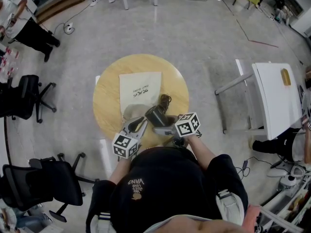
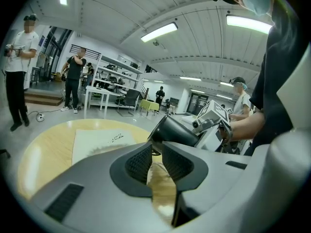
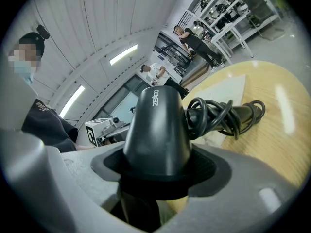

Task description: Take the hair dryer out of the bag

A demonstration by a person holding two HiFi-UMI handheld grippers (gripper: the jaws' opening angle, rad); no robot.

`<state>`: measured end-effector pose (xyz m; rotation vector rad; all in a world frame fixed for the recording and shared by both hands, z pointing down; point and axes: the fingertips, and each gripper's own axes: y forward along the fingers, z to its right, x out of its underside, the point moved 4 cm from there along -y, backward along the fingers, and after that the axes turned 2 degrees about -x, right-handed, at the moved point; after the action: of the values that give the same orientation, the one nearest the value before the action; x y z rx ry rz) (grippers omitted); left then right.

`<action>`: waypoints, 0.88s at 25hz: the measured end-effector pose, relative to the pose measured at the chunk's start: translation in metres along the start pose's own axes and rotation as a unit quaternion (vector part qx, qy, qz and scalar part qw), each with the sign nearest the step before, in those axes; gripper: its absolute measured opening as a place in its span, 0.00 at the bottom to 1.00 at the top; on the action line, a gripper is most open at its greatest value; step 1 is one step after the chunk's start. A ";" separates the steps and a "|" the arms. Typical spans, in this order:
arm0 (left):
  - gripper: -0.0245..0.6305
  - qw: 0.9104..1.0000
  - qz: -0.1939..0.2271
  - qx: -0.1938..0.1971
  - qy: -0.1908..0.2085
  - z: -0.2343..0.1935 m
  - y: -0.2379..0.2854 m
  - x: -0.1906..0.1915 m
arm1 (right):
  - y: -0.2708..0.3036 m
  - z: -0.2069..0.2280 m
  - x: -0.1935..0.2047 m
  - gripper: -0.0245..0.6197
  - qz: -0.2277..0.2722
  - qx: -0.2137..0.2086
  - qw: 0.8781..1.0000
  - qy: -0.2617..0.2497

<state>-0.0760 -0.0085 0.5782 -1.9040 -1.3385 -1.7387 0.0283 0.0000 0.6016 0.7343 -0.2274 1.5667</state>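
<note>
Black hair dryer (image 3: 155, 130), cord (image 3: 216, 116) coiled, white lettering starting "ZEA", sits clamped in the right gripper (image 3: 155, 176) over the table (image 1: 107, 103), outside the flat bag (image 1: 138, 84); left gripper (image 2: 154, 161) stands slightly open, empty

a pale grey speckled floor (image 1: 194, 38) spreads around a round wooden table (image 1: 104, 106). two black office chairs (image 1: 24, 98) stand at the left, a white folding table (image 1: 274, 98) at the right. long strip lights (image 2: 159, 31) run across a white panelled ceiling (image 2: 112, 13); white shelving (image 2: 116, 74) lines the far wall.
</note>
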 end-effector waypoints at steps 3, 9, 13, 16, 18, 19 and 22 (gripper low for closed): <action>0.15 1.000 0.000 0.002 0.002 0.002 -0.001 0.000 | 0.000 -0.001 0.001 0.59 0.006 0.000 1.000 0.001; 0.15 1.000 0.000 0.006 0.002 0.008 0.000 -0.001 | -0.003 -0.003 0.004 0.59 0.007 -0.003 1.000 0.000; 0.15 1.000 -0.001 0.008 0.000 0.009 0.001 -0.001 | -0.004 -0.003 0.005 0.59 0.008 -0.005 1.000 0.001; 0.15 1.000 -0.002 0.011 0.003 0.009 0.001 -0.003 | -0.005 -0.004 0.003 0.59 0.008 -0.006 1.000 0.002; 0.15 1.000 -0.003 0.012 0.005 0.009 0.000 -0.005 | -0.005 -0.004 0.002 0.59 0.007 -0.006 1.000 0.002; 0.15 1.000 -0.003 0.012 0.006 0.009 0.001 -0.005 | -0.005 -0.004 0.002 0.59 0.006 -0.005 1.000 0.002; 0.15 1.000 -0.004 0.013 0.006 0.008 0.002 -0.004 | -0.004 -0.002 0.002 0.59 0.006 -0.006 1.000 0.003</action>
<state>-0.0690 -0.0062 0.5731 -1.8742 -1.3606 -1.7243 0.0316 0.0039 0.5999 0.7207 -0.2374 1.5772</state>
